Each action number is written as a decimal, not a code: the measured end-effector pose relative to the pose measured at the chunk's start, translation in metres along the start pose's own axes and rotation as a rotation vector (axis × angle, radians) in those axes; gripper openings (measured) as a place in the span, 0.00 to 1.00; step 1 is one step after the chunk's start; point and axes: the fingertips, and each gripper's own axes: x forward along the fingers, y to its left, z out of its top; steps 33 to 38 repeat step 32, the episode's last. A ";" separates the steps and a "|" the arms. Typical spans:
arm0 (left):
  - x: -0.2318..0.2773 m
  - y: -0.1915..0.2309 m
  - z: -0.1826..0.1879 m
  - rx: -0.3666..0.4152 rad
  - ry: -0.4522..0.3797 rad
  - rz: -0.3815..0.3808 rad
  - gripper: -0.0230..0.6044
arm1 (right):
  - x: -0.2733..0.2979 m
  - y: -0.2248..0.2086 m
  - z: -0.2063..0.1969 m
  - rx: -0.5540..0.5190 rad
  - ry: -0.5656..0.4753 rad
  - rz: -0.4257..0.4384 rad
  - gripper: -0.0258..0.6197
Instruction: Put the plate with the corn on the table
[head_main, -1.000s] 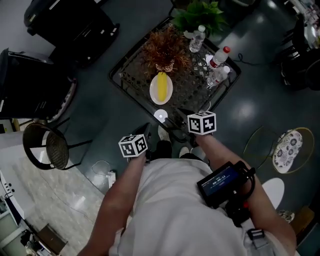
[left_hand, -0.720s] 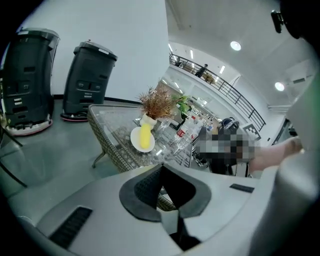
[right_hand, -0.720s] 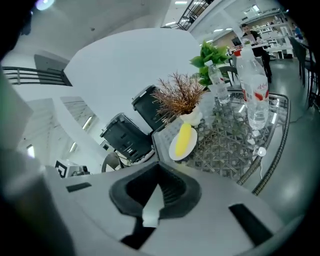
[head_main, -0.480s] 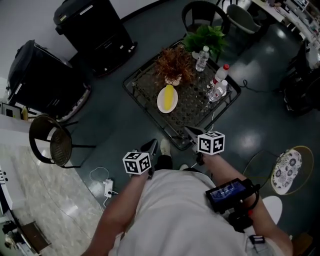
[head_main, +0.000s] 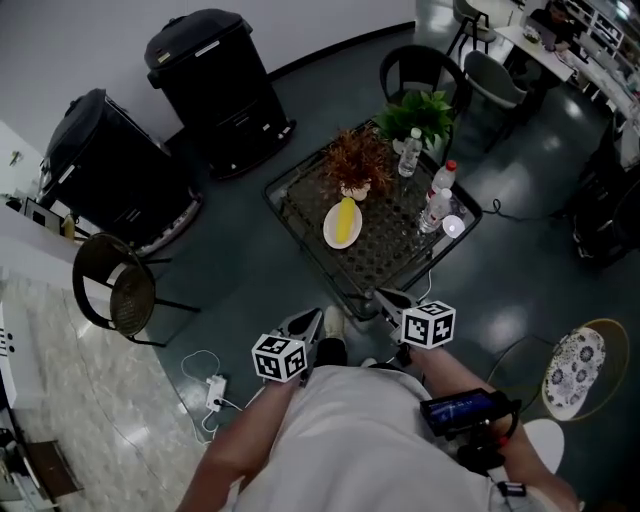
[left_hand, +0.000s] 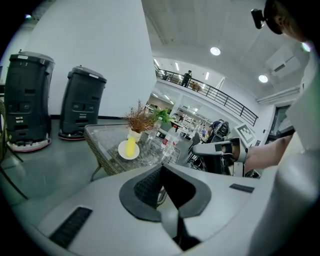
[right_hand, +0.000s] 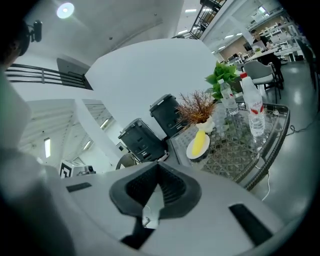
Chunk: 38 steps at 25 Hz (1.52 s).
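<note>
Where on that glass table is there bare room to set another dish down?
The near end of the table, between the plate with the corn and the near corner, is bare; so is the left corner beside the dried plant. The far right side is crowded with bottles.

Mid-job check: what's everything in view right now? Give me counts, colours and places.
table: one, glass top on dark wicker, centre of head view
plate: one, white, on the table's near-left part
corn: one, yellow, lying on the plate
dried plant: one, reddish-brown in a white pot, just behind the plate
green plant: one, at the table's far corner
water bottles: three, clear, along the table's right side
bin-like units: two, black, by the wall at left
round chair: one, dark, on the floor at left
side table: one, patterned round top, lower right
power strip: one, white, on the floor
left gripper: grey, jaws together, empty
right gripper: grey, jaws together, empty
</note>
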 end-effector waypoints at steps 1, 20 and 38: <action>-0.004 -0.004 -0.002 0.002 -0.006 -0.001 0.05 | -0.004 0.003 -0.003 -0.003 -0.001 0.004 0.05; -0.041 -0.043 -0.029 -0.049 -0.045 0.010 0.05 | -0.047 0.017 -0.036 0.028 -0.025 0.038 0.05; -0.031 -0.055 -0.033 -0.026 -0.014 -0.042 0.05 | -0.041 0.022 -0.038 0.028 -0.003 0.054 0.05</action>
